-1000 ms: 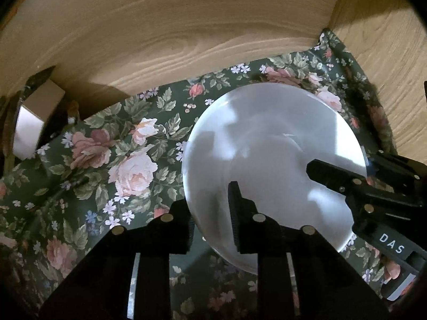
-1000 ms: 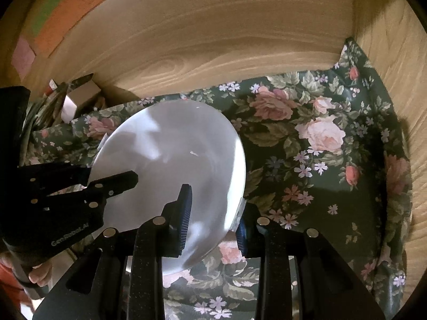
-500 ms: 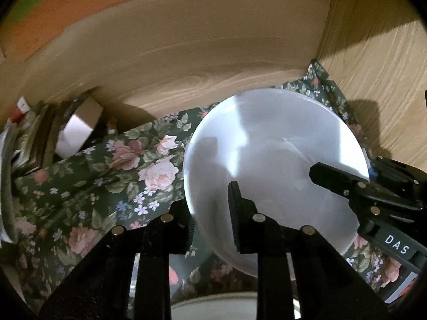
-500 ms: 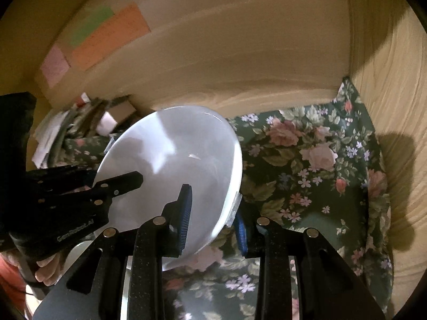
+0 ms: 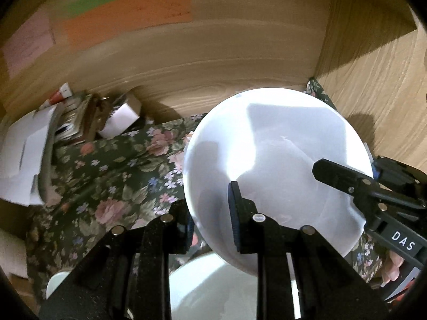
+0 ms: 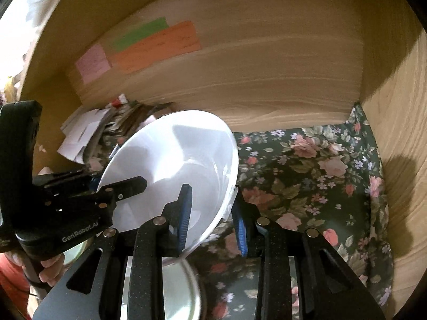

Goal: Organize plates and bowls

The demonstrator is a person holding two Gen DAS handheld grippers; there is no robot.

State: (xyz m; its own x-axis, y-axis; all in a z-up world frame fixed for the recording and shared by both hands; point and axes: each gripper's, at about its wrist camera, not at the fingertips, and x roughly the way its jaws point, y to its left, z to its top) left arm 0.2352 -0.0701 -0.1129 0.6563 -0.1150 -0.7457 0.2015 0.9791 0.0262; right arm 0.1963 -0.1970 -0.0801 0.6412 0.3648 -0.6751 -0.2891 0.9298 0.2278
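Wooden alcove: one back wall [image 6: 267, 61], one side wall. Bench under one floral cloth [image 6: 307, 165].

One white plate [image 5: 277, 165], the landmark, held tilted above the cloth, clear of it. Two tongs grip it by opposite rims. Left tongs [image 5: 210, 213] clamp the plate's near-left rim, one finger over its face, one behind. Right tongs [image 6: 213, 213] clamp the near-right rim the same way; blue pads visible.

Below the plate: one further pale dish [image 5: 213, 288], partly hidden; type unclear.

Left of the plate, against the back wall: one pile of papers and boxes [image 5: 66, 130], blurred.

Above the plate on the back wall: three paper notes [image 6: 157, 48], one green, one orange, one pink.
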